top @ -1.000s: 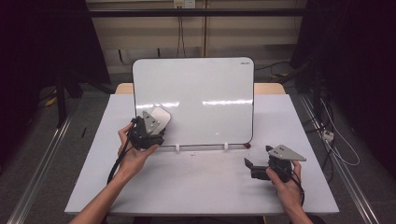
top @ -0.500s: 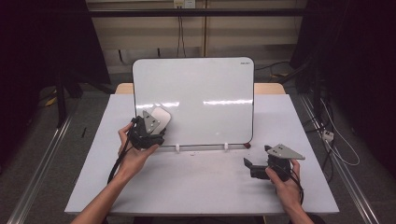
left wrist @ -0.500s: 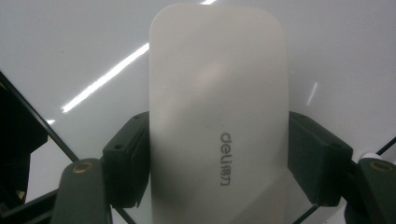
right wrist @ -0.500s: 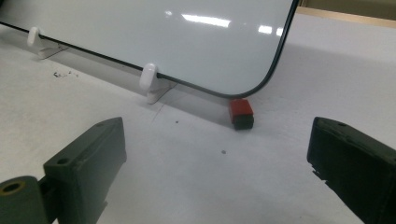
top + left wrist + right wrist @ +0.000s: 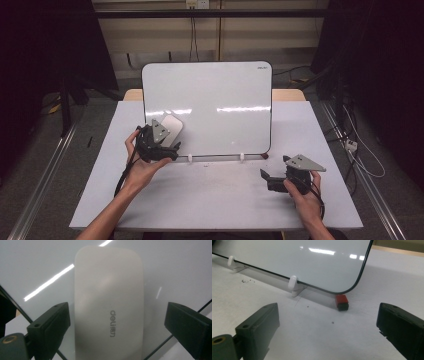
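Note:
A white oblong eraser [image 5: 107, 307] with grey lettering clings to the lower left of the upright whiteboard [image 5: 215, 105]; from above, the eraser [image 5: 171, 123] sits just beyond the left hand. My left gripper [image 5: 117, 312] has just been opening its jaws, and the eraser lies between them with a gap on each side. In the high view the left gripper [image 5: 170, 139] is up against the board's lower left corner. My right gripper [image 5: 270, 180] rests low over the table at the right. Its jaws [image 5: 329, 315] stand wide apart with nothing between them.
The board stands on white clips [image 5: 293, 282] on the white table [image 5: 210, 200]. A small red block [image 5: 342, 302] sits under the board's lower right corner, ahead of the right gripper. Cables lie on the floor to the right of the table.

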The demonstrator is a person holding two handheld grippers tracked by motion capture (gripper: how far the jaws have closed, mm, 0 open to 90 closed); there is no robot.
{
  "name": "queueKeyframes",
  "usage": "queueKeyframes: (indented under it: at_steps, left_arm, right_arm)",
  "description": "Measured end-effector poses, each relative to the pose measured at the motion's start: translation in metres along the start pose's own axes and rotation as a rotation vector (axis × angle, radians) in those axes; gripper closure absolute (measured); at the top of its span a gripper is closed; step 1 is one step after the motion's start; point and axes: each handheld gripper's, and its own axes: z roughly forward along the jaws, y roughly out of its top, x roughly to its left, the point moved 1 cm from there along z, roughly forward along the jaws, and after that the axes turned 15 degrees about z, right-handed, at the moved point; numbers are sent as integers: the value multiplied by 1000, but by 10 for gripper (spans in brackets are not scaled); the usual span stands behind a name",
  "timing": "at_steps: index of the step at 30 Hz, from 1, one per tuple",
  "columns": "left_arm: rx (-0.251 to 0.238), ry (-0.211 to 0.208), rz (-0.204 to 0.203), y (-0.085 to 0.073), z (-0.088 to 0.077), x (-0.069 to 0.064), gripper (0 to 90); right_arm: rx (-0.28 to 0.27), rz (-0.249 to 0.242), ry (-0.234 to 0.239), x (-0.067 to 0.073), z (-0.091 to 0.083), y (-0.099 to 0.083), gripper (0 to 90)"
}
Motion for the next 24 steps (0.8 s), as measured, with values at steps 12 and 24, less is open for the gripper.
queueKeyframes:
  at_steps: [12, 24]
  left_arm:
    - [-54, -95, -99, 0, -16, 6, 45]
    - [-125, -123, -164, -11, -38, 2, 70]
  right_arm:
    - [-4, -8, 3, 1, 0, 1, 46]
    - [-2, -9, 4, 2, 1, 1, 47]
